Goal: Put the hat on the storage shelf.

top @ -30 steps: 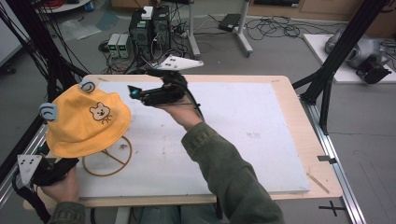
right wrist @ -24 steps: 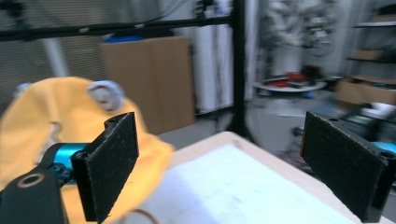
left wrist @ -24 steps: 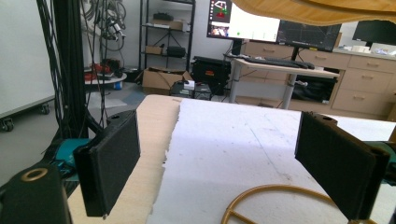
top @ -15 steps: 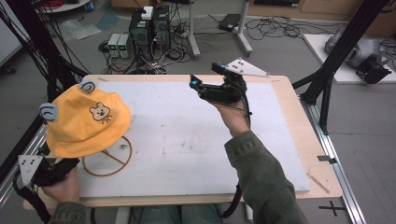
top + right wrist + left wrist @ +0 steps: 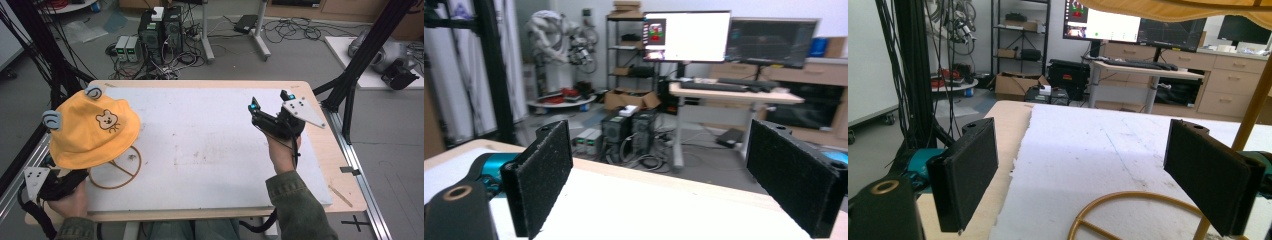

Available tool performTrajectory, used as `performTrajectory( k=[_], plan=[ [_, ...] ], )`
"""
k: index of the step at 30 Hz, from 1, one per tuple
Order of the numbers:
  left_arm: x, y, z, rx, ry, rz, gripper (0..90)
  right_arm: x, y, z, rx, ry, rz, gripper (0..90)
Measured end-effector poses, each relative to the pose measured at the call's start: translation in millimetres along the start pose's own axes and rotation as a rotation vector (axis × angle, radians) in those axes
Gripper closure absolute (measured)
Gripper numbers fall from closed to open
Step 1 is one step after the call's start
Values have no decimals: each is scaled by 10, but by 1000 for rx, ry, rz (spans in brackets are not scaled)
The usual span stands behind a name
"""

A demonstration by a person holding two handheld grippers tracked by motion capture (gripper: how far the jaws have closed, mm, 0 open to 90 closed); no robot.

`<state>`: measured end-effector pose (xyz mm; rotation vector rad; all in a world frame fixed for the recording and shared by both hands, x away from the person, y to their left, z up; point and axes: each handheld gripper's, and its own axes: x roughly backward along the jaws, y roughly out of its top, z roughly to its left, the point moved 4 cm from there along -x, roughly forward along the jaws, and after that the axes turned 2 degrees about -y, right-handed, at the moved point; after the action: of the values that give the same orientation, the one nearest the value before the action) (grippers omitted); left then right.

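Yellow bucket hat (image 5: 92, 132): soft cloth, round brim, bear face stitched on the crown, two grey-blue ears. It is perched on a gold wire stand (image 5: 116, 170) at the near-left of the white board (image 5: 210, 150), and the stand's ring base is seen lying flat on the board.

Left gripper (image 5: 55, 184) is held low at the near-left table edge, just beneath and beside the hat. In the left gripper view its jaws are spread wide with nothing between them; the stand's ring curves under them, a slanted gold rod runs up at the right, and the hat brim hangs overhead.

Right gripper (image 5: 270, 112) is raised over the board's far-right part, well apart from the hat, which lies to its left. Its jaws are likewise spread and empty.

Judged: the left hand is by far the nearer to the hat. The floppy fabric would likely fold if pinched.
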<state>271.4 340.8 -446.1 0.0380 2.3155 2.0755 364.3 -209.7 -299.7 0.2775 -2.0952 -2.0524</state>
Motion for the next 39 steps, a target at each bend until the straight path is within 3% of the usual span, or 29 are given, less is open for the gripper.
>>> performTrajectory(
  k=[5, 10, 15, 20, 23, 26, 39],
  plan=[
    [4, 2, 12, 12, 5, -7, 144, 149, -230, -105, 0, -42, 9, 115],
    [4, 0, 15, 7, 7, -3, 144, 253, -564, -207, -39, -74, 38, 115],
    [-1, -6, 24, 11, 12, -3, 144, 315, -950, -231, -44, -94, 72, 114],
    [-2, -11, 28, 11, 13, -2, 144, 358, -1217, -284, -55, -119, 102, 114],
    [-4, -10, 25, 7, 9, 1, 144, 353, -1224, -309, -49, -121, 115, 115],
    [-5, -10, 19, 5, 8, 0, 144, 383, -1188, -333, -59, -136, 80, 115],
    [-13, -9, 10, -2, 8, 3, 144, 398, -1191, -332, -59, -137, 82, 115]
  ],
)
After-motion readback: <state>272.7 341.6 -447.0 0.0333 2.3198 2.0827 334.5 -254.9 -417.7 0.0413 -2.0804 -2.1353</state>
